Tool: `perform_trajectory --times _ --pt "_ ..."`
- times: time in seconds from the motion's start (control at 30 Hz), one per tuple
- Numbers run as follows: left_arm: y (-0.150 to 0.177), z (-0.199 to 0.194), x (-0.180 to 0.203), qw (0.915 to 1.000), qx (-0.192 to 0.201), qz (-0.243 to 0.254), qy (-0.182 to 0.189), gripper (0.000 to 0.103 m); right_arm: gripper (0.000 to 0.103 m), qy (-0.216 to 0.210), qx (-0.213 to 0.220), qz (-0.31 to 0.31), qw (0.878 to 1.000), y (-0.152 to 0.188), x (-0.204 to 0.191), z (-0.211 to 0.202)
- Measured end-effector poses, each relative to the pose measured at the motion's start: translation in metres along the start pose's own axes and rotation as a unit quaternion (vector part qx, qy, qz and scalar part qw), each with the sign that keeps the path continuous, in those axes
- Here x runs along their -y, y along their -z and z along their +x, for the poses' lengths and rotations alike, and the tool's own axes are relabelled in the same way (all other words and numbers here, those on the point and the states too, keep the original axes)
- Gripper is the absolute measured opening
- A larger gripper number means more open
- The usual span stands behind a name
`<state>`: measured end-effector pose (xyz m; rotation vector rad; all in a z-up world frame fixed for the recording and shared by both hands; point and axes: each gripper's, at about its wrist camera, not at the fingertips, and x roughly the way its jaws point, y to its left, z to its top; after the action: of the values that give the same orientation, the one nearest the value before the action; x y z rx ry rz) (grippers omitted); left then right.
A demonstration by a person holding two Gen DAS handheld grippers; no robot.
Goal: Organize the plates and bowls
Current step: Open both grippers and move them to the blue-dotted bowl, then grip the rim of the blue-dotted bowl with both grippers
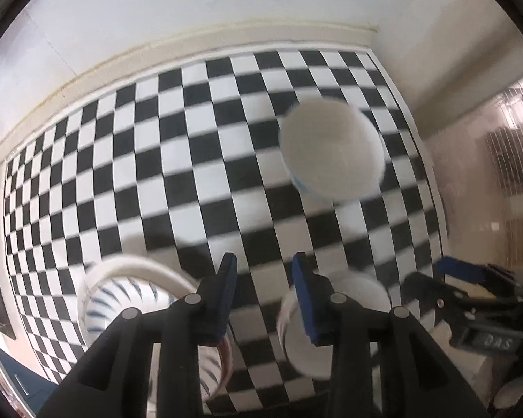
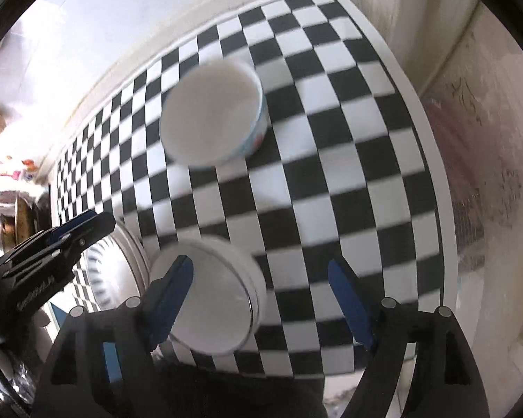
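Round white ceramic bowl with blue-marked wall upright on the black-and-white chequered bench, mouth up, at 12 o'clock. Shallow white round bowl at 6 o'clock. Right hand-held gripper spread wide, empty; left hand-held gripper narrowly apart, empty. Blue-striped white plate clearer from left wrist.

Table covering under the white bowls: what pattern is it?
A black-and-white checkerboard cloth, clearest in the right wrist view.
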<state>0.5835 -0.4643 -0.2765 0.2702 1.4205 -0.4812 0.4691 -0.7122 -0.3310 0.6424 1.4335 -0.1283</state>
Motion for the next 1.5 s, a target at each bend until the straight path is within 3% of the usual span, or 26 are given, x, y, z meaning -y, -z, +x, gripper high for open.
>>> perform_trajectory --times 0.23,0.47,0.67,0.73,0.9,1.03,1.13,1.5 --pt "-0.054 0.021 0.002 0.9999 -0.008 -0.013 -0.006 0.031 0.082 -0.020 0.012 0.026 0.999 -0.053 0.007 0.008" --pt "-0.095 0.060 0.004 0.9984 -0.053 -0.018 0.012 0.031 0.079 -0.023 0.022 0.037 0.999 -0.100 0.004 0.025" --pt "-0.109 0.089 0.010 0.9956 -0.089 -0.010 0.030 0.030 0.061 -0.025 -0.003 0.049 0.998 -0.129 -0.001 0.051" --pt "-0.110 0.097 0.010 0.9946 -0.100 -0.008 0.028 0.030 0.049 -0.022 -0.016 0.051 0.998 -0.135 0.001 0.059" --pt "-0.107 0.107 0.005 0.9937 -0.107 -0.010 0.031 0.030 0.027 -0.003 -0.031 0.055 0.998 -0.133 0.001 0.075" --pt "-0.107 0.117 0.003 0.9934 -0.109 -0.010 0.032 0.016 0.010 0.014 -0.037 0.054 0.998 -0.133 0.005 0.082" --pt "-0.103 0.119 0.002 0.9924 -0.112 -0.014 0.050 0.007 0.009 0.021 -0.035 0.048 0.998 -0.133 0.002 0.085" --pt "-0.085 0.072 0.006 0.9958 -0.080 0.003 0.045 0.007 0.008 0.003 -0.025 0.041 0.999 -0.111 -0.002 0.058"
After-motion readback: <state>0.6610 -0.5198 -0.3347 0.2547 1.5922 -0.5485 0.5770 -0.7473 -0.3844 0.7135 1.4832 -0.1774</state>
